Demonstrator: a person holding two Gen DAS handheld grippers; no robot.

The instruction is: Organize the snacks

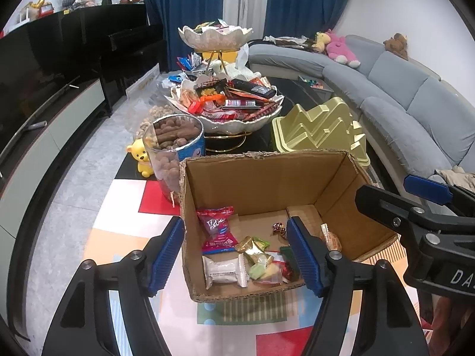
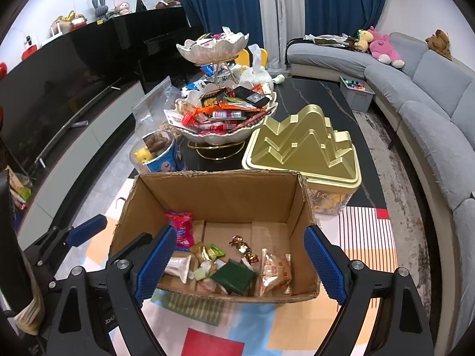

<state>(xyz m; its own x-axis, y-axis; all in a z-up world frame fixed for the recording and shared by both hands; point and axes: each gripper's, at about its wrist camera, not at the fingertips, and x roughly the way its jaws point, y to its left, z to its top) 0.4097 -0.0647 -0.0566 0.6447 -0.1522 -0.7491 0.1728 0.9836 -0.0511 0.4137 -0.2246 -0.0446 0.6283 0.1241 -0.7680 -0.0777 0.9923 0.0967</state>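
An open cardboard box (image 1: 267,178) (image 2: 219,195) stands on a colourful mat. Inside lie a red packet (image 1: 218,231) (image 2: 182,228), a white packet (image 1: 225,273), a dark green square packet (image 2: 234,276), an orange-and-white packet (image 2: 274,270) and small wrapped candies (image 1: 249,246). My left gripper (image 1: 234,222) hangs open over the box's near left corner, one finger outside the wall, nothing between the pads. My right gripper (image 2: 240,230) is open wide above the box's near edge, also holding nothing. Each gripper shows at the edge of the other's view.
Behind the box stand a clear jar of brown snacks (image 1: 175,145), a tiered shell-shaped bowl stand heaped with snacks (image 1: 225,101) (image 2: 222,112) and a gold mountain-lidded tin (image 2: 302,148). A yellow bear toy (image 1: 142,157) sits at the left. A grey sofa (image 2: 430,109) curves along the right.
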